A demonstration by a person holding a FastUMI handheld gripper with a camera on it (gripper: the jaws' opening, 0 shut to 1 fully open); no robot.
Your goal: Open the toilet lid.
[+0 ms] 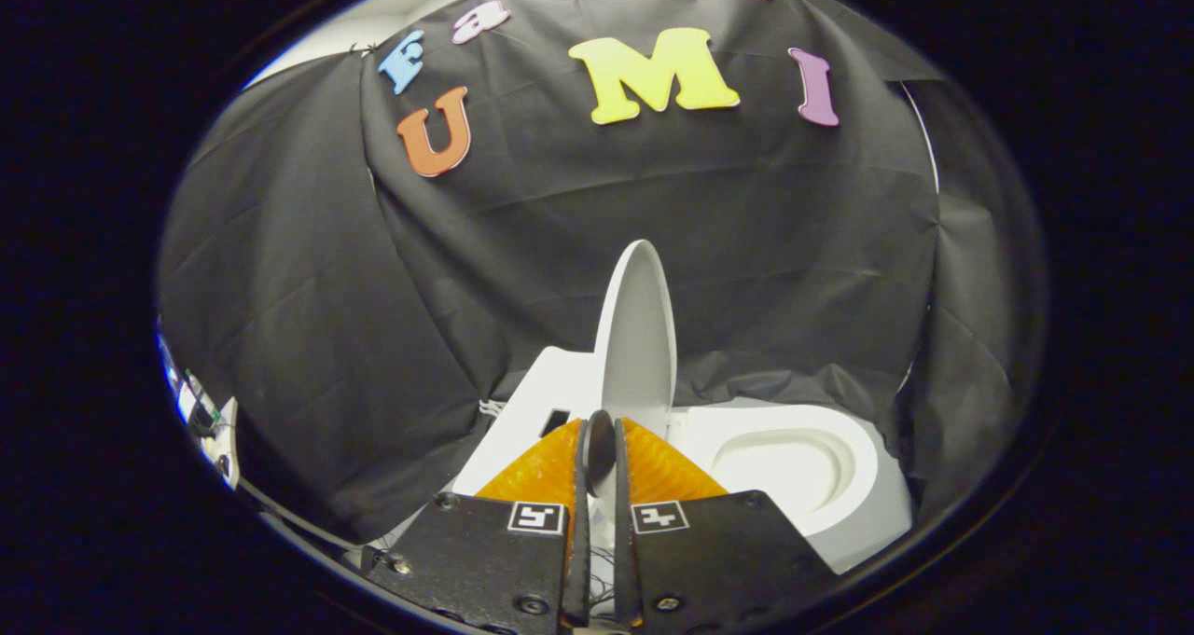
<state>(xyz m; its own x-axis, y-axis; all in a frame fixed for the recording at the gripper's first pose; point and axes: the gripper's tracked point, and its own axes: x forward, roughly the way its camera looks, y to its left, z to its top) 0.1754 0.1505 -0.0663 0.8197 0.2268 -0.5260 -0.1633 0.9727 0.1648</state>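
Black cloth (308, 318) hangs in loose, creased folds across the whole back of the booth, draped like a curtain down to the level of the toilet. At the far left, past the edge of the cloth, a small cluster of pale equipment with wires (201, 416) shows, too small and bent by the lens to identify. Next comes the white toilet tank (522, 411), flat-topped, with a dark rectangular opening in its upper face. Just ahead of the gripper (599, 448) the toilet lid (637, 327) stands raised, close to upright and seen nearly edge-on, its rim rising against the cloth. The gripper's fingers are pressed close together with only a thin slit left between them; the lower edge of the lid runs down into that slit, and the fingers appear to pinch it. To the right lies the white toilet seat (839, 439), flat, with the oval bowl (784, 467) open inside it.
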